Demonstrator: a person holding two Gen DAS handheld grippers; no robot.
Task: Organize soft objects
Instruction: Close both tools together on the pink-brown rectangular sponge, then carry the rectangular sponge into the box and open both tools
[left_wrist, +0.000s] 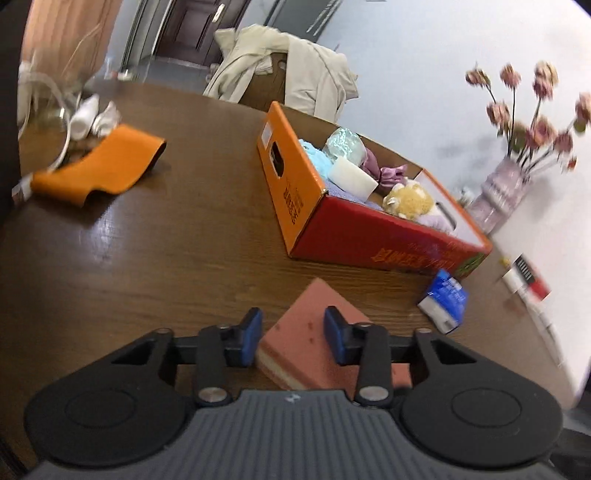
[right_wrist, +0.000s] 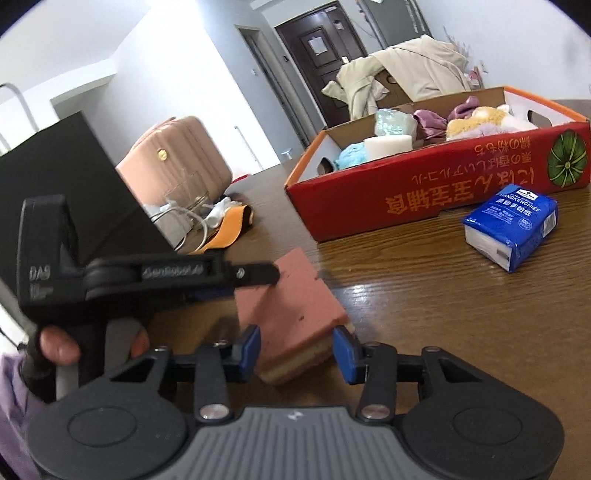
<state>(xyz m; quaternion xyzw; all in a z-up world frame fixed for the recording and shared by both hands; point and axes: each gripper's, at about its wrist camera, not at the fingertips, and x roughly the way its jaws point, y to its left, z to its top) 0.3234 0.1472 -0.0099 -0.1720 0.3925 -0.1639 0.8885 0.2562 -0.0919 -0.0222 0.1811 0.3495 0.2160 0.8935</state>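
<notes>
A pink sponge block (left_wrist: 317, 332) (right_wrist: 291, 306) lies on the brown table. My left gripper (left_wrist: 293, 339) is open with a blue pad on each side of the sponge's near end. My right gripper (right_wrist: 296, 350) is open and straddles the sponge's other end. The left gripper's body (right_wrist: 147, 277) shows in the right wrist view, reaching over the sponge. A red and orange cardboard box (left_wrist: 306, 206) (right_wrist: 443, 199) stands beyond, holding several soft things: a white sponge (left_wrist: 352, 177), a yellow plush toy (left_wrist: 408, 203), purple cloth (right_wrist: 432, 118). A blue tissue pack (left_wrist: 445, 299) (right_wrist: 513, 225) lies beside the box.
An orange cloth strip (left_wrist: 103, 166) and cables lie at the table's far left. A vase of pink flowers (left_wrist: 506, 184) stands by the wall. A chair with a beige coat (left_wrist: 288, 70) is behind the table. A pink suitcase (right_wrist: 177, 162) is on the floor.
</notes>
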